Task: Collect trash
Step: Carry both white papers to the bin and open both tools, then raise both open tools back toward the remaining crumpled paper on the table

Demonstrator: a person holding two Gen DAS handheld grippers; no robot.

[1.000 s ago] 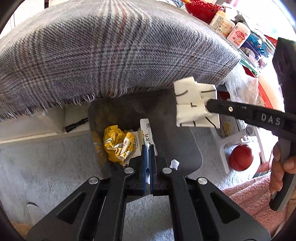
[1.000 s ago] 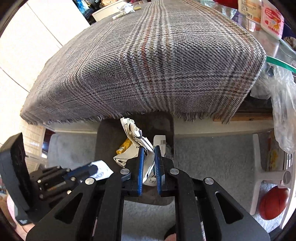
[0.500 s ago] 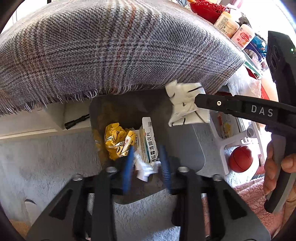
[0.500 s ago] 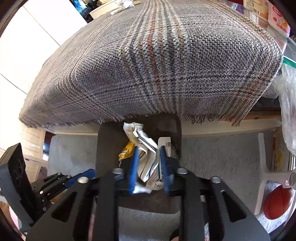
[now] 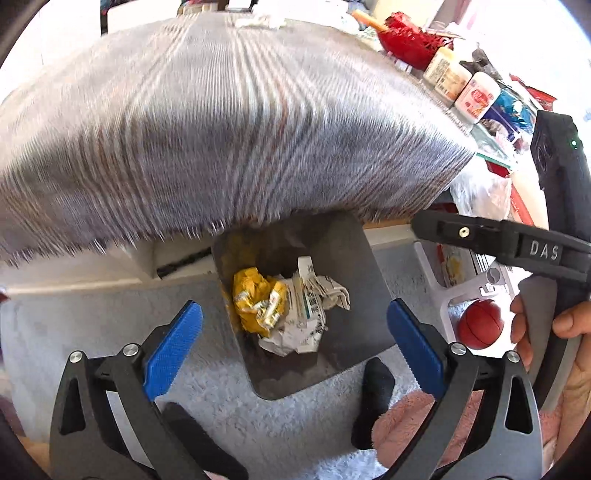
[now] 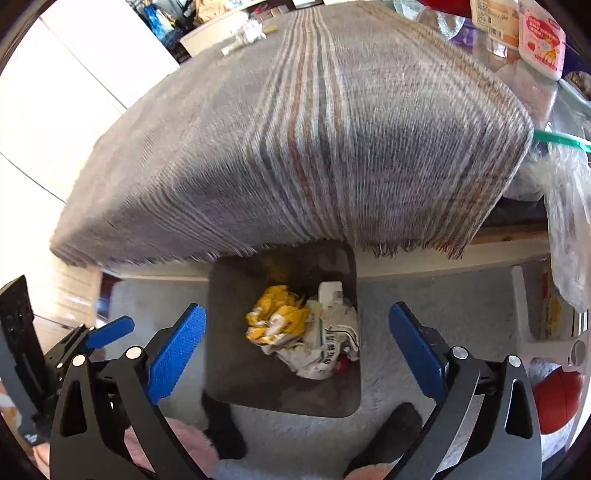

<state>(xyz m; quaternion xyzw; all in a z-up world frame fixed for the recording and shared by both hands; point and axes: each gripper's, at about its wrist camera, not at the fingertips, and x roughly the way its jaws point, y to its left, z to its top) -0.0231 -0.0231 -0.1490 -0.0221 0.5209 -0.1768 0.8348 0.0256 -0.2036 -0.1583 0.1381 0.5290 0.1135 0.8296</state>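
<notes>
A dark grey bin point(image 5: 354, 258) stands on the carpet under the table edge. Inside lie a crumpled yellow wrapper point(image 5: 255, 299) and crumpled white printed papers point(image 5: 306, 317). My left gripper point(image 5: 293, 314) hangs over the bin, its jaws opening wide with nothing held between the blue pads. In the right wrist view the same bin point(image 6: 229, 332), yellow wrapper point(image 6: 277, 314) and white papers point(image 6: 325, 347) show below my right gripper point(image 6: 295, 314), whose jaws are also opening and hold nothing. One black finger point(image 5: 480, 236) of the right gripper reaches in from the right.
A grey plaid cloth point(image 5: 221, 129) covers the table above the bin. Bottles point(image 5: 476, 96) and a clear plastic bag point(image 5: 480, 192) crowd its right end. A red ball point(image 5: 480, 325) lies by a white stand. More crumpled paper point(image 6: 251, 31) sits at the table's far side.
Both grippers went from shut on white paper scraps to wide open. The papers dropped into the bin. The left gripper has risen a little.
</notes>
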